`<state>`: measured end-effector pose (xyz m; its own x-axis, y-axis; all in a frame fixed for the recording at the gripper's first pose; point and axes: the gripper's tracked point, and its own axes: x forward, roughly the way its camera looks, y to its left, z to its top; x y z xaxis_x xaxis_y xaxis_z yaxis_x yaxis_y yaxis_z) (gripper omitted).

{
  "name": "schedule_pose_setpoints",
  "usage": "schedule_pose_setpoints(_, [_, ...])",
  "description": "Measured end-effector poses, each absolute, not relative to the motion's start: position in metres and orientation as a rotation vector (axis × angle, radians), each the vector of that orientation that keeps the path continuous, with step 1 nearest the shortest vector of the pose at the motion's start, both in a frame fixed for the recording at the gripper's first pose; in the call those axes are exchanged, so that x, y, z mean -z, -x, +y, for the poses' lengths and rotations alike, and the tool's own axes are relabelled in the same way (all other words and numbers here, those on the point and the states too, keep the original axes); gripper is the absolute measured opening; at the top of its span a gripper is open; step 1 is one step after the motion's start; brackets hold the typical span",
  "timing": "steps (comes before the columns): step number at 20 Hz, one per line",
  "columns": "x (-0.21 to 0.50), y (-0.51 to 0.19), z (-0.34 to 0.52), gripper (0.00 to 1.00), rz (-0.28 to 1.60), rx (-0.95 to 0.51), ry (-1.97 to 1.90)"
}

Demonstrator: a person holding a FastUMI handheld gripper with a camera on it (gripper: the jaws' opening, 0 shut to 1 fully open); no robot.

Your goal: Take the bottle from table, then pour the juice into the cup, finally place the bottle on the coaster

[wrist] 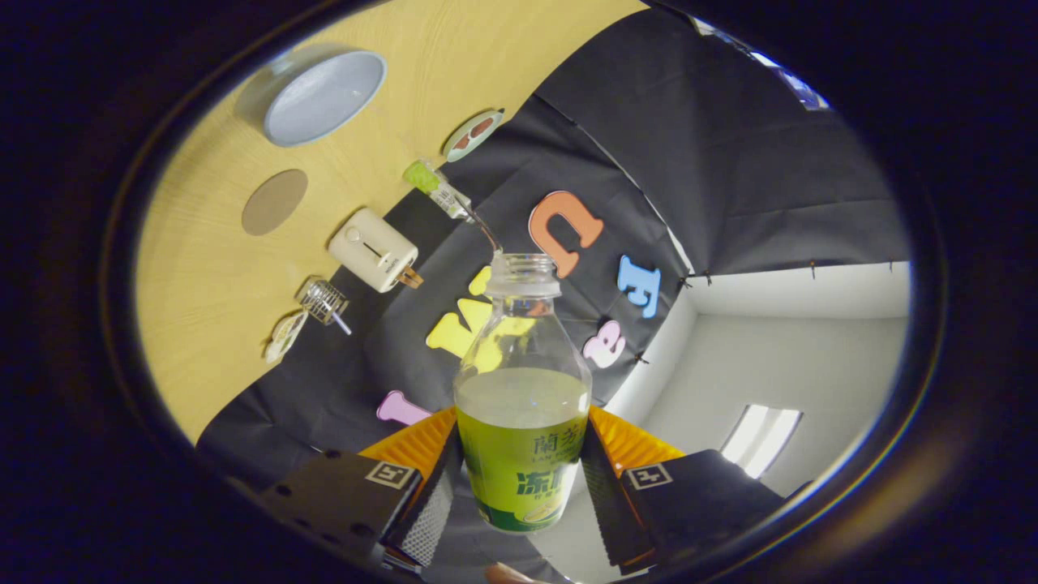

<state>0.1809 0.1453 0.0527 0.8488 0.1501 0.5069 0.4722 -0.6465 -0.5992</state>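
Gripper view. Your gripper (519, 487) has both fingers pressed on the labelled lower body of the bottle (521, 405), one on each side, so the bottle sits clamped between them at lower centre of the frame. Its long axis runs straight up the frame, along the fingers, with the open uncapped mouth at the far end. Juice stands roughly halfway up the bottle, surface level across it.

The table (211, 276) appears tilted, filling the upper left of the frame, which suggests you are holding the gripper rolled and lifted clear of it. The cup (320, 97), a pale round vessel, lies at upper left, well apart from the bottle mouth and up-left of it. The coaster (275, 202), a flat brown disc, lies just below the cup in the frame, nearer the fingers.

Other items along the table's far edge: a small cream box (374, 249), a wire whisk (323, 301), a green-capped vial (438, 188).

Judgement: the bottle is taken; the pour is not begun. The mouth must travel up-left to reach the cup's rim before tipping.
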Motion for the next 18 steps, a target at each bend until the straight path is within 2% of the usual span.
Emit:
schedule_pose_setpoints(12, [-0.051,-0.181,0.15,0.8,-0.478,0.554,2.263])
schedule_pose_setpoints(18, [-0.042,-0.182,0.147,0.8,-0.423,0.49,2.199])
